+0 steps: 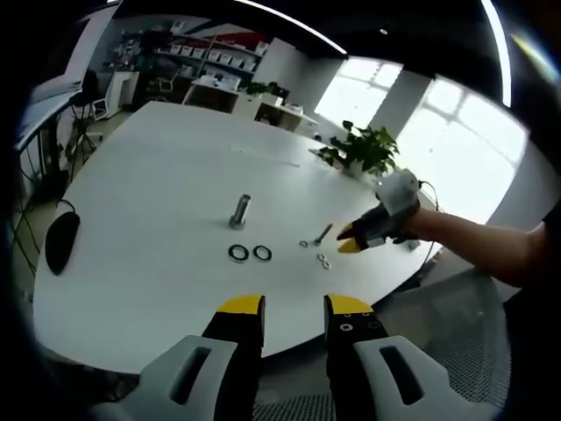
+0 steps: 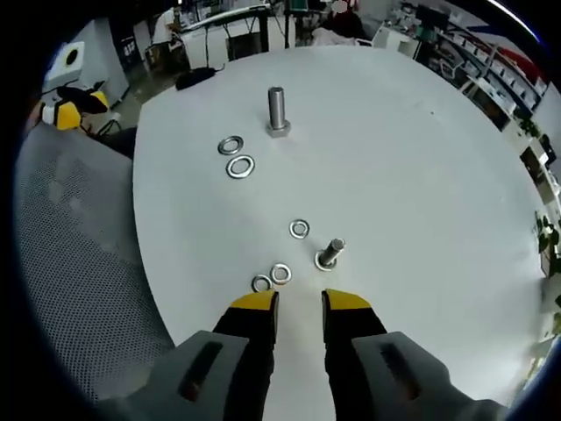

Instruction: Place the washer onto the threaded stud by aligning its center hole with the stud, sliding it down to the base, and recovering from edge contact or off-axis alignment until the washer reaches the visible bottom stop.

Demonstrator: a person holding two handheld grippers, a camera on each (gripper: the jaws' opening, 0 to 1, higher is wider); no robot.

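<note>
Two threaded studs stand upright on the white table (image 2: pixel 421 158). The large one (image 2: pixel 278 111) (image 1: pixel 239 211) has two large washers (image 2: pixel 240 166) (image 1: pixel 238 253) lying flat beside it. The small stud (image 2: pixel 330 254) (image 1: pixel 323 234) stands near three small washers: one (image 2: pixel 299 229) just beyond it and a pair (image 2: pixel 280 273) (image 1: pixel 322 257) right in front of my right gripper (image 2: pixel 298 303) (image 1: pixel 349 241). That gripper is open and holds nothing, its tips just short of the pair. My left gripper (image 1: pixel 294 309) (image 2: pixel 66 112) hovers off the table's near edge, open and holding nothing.
A black mouse-like object (image 1: pixel 61 241) lies at the table's left edge. A potted plant (image 1: pixel 364 147) stands past the far right side. A grey mesh chair (image 2: pixel 70 263) sits beside the table. The person's arm (image 1: pixel 478 246) reaches in from the right.
</note>
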